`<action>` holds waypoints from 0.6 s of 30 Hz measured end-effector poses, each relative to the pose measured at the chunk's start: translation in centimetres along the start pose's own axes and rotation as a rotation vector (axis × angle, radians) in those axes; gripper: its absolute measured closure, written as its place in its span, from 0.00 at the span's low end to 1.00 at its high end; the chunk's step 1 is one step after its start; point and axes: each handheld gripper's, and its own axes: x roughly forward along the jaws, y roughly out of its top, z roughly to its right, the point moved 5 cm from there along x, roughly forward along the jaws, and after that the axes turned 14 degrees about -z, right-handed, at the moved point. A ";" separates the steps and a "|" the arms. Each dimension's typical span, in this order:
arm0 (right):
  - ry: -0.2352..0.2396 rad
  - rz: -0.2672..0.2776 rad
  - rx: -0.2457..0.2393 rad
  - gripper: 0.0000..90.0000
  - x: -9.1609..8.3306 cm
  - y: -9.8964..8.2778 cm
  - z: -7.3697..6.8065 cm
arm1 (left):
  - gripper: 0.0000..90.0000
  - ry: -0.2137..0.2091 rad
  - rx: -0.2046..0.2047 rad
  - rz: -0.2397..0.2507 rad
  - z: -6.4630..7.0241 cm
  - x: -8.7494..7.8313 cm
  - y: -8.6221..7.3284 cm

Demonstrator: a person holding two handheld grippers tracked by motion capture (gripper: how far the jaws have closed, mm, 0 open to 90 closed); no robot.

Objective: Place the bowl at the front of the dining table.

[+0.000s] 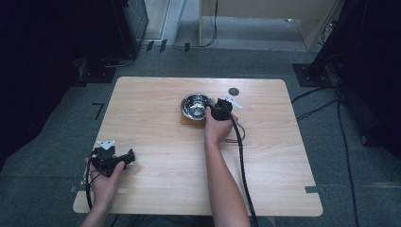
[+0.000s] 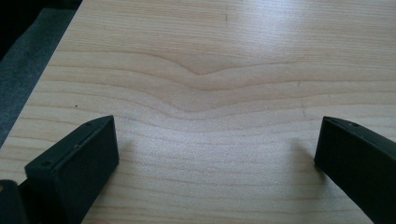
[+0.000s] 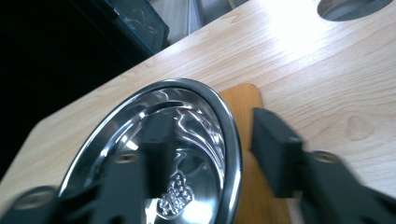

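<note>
Bowl (image 3: 187, 154) (embossed emblem, unreadable) between jaws

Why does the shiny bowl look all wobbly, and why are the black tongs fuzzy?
In the right gripper view the steel bowl mirrors light in wavy streaks, and the right tongs, astride its rim, are smeared and out of focus; in the left gripper view glare whitens the table; in the high view the room around is dim.
</note>
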 end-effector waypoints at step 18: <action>-0.008 -0.041 -0.265 0.27 -4.5 -1.5 -0.8 | 0.00 0.000 0.001 -0.001 0.0 0.0 0.0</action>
